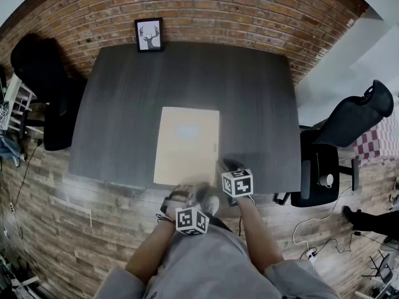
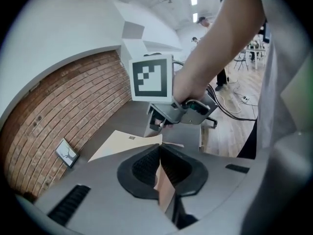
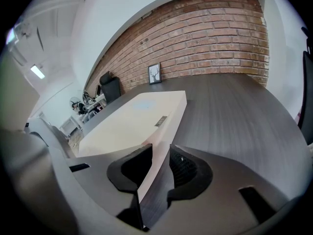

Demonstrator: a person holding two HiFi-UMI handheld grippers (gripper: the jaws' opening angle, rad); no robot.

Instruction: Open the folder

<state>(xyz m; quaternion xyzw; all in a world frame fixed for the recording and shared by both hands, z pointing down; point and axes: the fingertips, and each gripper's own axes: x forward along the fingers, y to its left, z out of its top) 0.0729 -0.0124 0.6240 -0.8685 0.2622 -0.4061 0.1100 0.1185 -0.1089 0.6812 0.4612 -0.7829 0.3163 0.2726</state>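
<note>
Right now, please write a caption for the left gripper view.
Left gripper shut on the folder edge; right gripper beyond it.

Dark table (image 1: 124,104) against brick wall (image 1: 218,11), framed deer picture (image 1: 149,35), wood floor (image 1: 56,223)

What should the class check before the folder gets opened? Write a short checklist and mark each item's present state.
1. Left gripper shut on the folder's near edge: ok.
2. That grip takes the top layer only: cannot tell.
3. Right gripper pinning the folder down: cannot tell; its fingers stand apart, astride the folder's edge.
4. Bare table around the folder: ok.
5. Framed picture well away from the folder: ok.
</note>
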